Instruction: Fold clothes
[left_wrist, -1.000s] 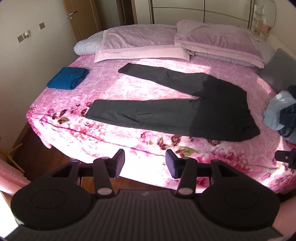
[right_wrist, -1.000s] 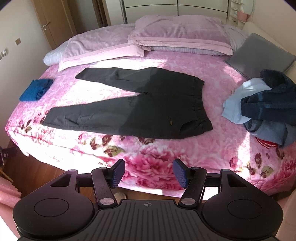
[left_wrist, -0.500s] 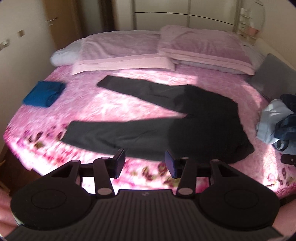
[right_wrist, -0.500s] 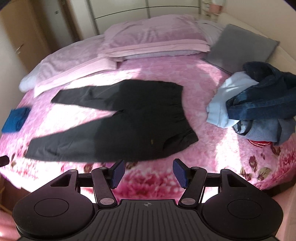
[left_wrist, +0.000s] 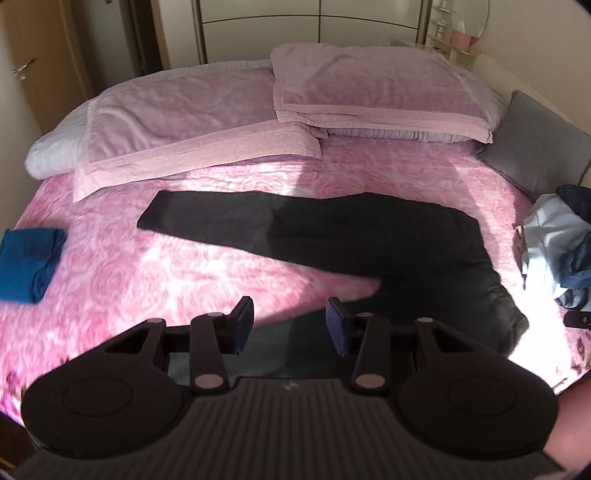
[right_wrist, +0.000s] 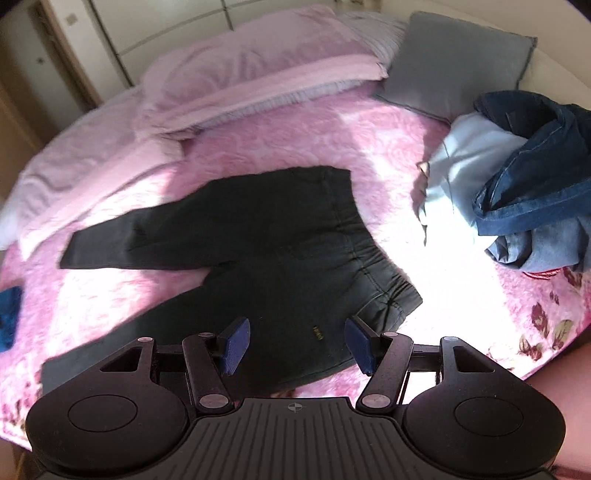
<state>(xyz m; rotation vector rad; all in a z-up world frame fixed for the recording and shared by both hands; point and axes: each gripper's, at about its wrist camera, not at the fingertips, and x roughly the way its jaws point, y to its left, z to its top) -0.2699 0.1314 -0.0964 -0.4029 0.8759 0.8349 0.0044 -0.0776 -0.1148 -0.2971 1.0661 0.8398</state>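
Black trousers (left_wrist: 369, 240) spread flat on pink floral bed (left_wrist: 184, 266), legs pointing left, waistband (right_wrist: 373, 251) to the right. Left gripper (left_wrist: 290, 325) above the near leg, fingers (left_wrist: 242, 325) wide, gripping nothing. Right gripper (right_wrist: 297, 345) over the waist end, fingers (right_wrist: 360, 349) wide too. Folded blue garment (left_wrist: 29, 269) at left edge; unfolded clothes pile (right_wrist: 517, 192) to the right, beside grey cushion (right_wrist: 454, 62).

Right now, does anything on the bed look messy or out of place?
Yes. The heap of denim and pale blue clothes at the bed's right edge is crumpled and unfolded. The black trousers lie flat with legs splayed apart, unlike the folded blue garment.
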